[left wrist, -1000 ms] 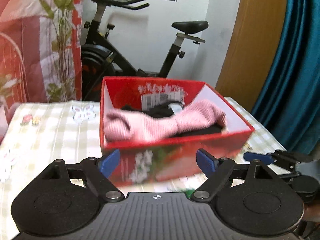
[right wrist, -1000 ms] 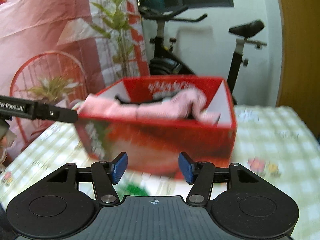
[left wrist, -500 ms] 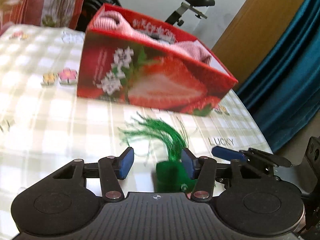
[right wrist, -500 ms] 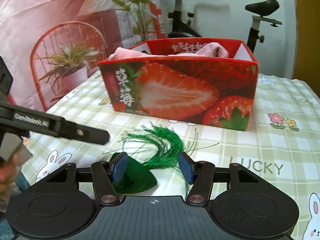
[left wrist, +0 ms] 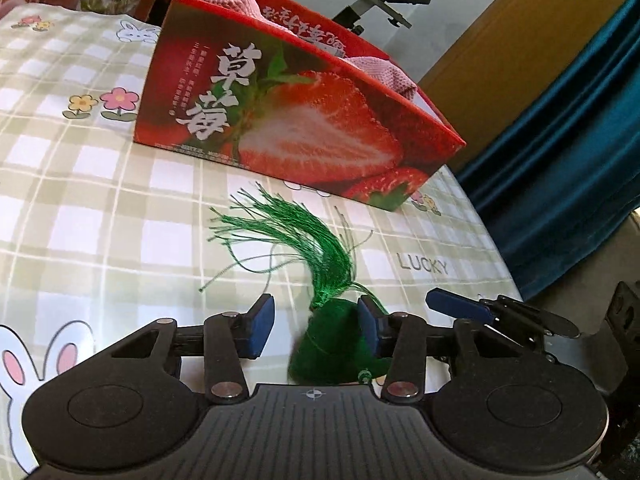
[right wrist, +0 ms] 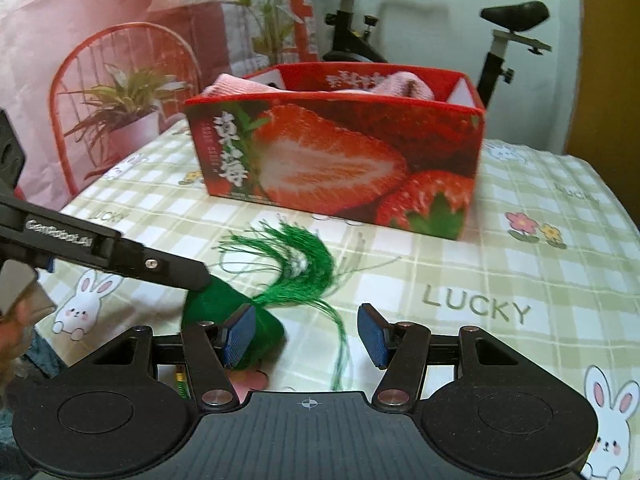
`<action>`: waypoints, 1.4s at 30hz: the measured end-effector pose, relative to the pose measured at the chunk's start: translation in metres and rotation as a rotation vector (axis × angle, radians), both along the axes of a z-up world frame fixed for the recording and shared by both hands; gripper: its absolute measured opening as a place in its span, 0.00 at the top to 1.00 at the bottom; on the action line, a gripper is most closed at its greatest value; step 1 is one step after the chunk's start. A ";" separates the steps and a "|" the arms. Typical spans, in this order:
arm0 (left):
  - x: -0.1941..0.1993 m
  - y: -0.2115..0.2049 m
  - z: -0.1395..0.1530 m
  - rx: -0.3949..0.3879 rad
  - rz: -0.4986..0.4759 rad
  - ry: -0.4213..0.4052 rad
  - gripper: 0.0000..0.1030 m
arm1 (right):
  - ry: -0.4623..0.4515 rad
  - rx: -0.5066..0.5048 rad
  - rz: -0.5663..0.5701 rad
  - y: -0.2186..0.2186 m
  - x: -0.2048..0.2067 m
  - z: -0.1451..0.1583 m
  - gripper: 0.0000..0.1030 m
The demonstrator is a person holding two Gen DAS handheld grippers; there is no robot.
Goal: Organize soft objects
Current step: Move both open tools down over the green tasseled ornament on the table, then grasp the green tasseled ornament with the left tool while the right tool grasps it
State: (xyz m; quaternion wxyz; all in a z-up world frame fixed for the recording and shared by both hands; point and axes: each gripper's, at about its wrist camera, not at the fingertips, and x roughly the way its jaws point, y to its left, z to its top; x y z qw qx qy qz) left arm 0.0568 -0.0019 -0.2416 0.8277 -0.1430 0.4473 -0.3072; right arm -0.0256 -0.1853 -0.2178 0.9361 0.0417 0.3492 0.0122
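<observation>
green tasselled pouch (left wrist: 336, 344) lay on the checked tablecloth (left wrist: 100, 208) at lower centre of the left wrist view, its fringe fanned toward the strawberry box (left wrist: 296, 120) above. we saw the left gripper (left wrist: 316, 328) with jaws closing, the pouch between them against the right-hand pad, the other pad apart. in the right wrist view the right gripper (right wrist: 306, 334) stood open, its left-hand pad in front of the pouch (right wrist: 224, 308); only tassel strands crossed the gap. pink cloth (right wrist: 256, 84) filled the box (right wrist: 340, 164).
</observation>
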 end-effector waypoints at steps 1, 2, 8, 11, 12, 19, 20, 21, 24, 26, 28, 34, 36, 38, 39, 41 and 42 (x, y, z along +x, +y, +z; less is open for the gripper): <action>-0.001 0.000 0.000 -0.003 -0.004 -0.001 0.54 | 0.005 0.001 -0.011 -0.003 -0.001 0.000 0.48; -0.002 0.000 0.000 -0.003 -0.008 -0.001 0.55 | 0.013 0.002 -0.015 -0.005 -0.002 -0.001 0.48; -0.005 0.000 -0.005 -0.021 -0.016 0.011 0.55 | 0.079 0.003 0.026 -0.003 -0.009 -0.011 0.48; -0.005 -0.002 -0.005 -0.020 -0.018 0.011 0.55 | 0.096 0.001 0.042 -0.001 -0.008 -0.013 0.48; -0.005 -0.002 -0.005 -0.020 -0.018 0.010 0.55 | 0.097 0.000 0.046 0.000 -0.007 -0.012 0.48; -0.004 -0.002 -0.008 -0.028 -0.023 0.019 0.55 | 0.124 -0.001 0.127 0.015 -0.002 -0.017 0.48; -0.004 -0.003 -0.008 -0.027 -0.025 0.021 0.55 | 0.120 -0.005 0.139 0.017 -0.001 -0.017 0.48; -0.004 -0.004 -0.009 -0.026 -0.027 0.022 0.55 | 0.115 -0.012 0.152 0.020 0.001 -0.017 0.48; -0.004 -0.005 -0.011 -0.026 -0.037 0.028 0.56 | 0.100 -0.029 0.198 0.029 0.007 -0.017 0.48; -0.004 -0.006 -0.012 -0.026 -0.042 0.028 0.57 | 0.082 -0.042 0.226 0.033 0.012 -0.016 0.49; -0.003 -0.006 -0.013 -0.029 -0.045 0.030 0.58 | 0.070 -0.046 0.249 0.037 0.017 -0.015 0.47; 0.003 -0.005 -0.016 -0.033 -0.036 0.036 0.59 | 0.065 -0.011 0.249 0.032 0.030 -0.018 0.48; 0.005 -0.006 -0.018 -0.037 -0.042 0.037 0.59 | 0.062 -0.005 0.246 0.031 0.031 -0.020 0.47; 0.008 -0.007 -0.019 -0.043 -0.045 0.039 0.59 | 0.058 -0.002 0.241 0.029 0.033 -0.022 0.47; 0.009 -0.007 -0.019 -0.045 -0.045 0.040 0.59 | 0.057 0.004 0.237 0.028 0.033 -0.023 0.48; 0.012 -0.007 -0.018 -0.056 -0.040 0.050 0.60 | 0.055 0.029 0.245 0.026 0.035 -0.022 0.60; 0.013 -0.007 -0.015 -0.062 -0.034 0.048 0.61 | 0.044 0.025 0.238 0.027 0.035 -0.020 0.60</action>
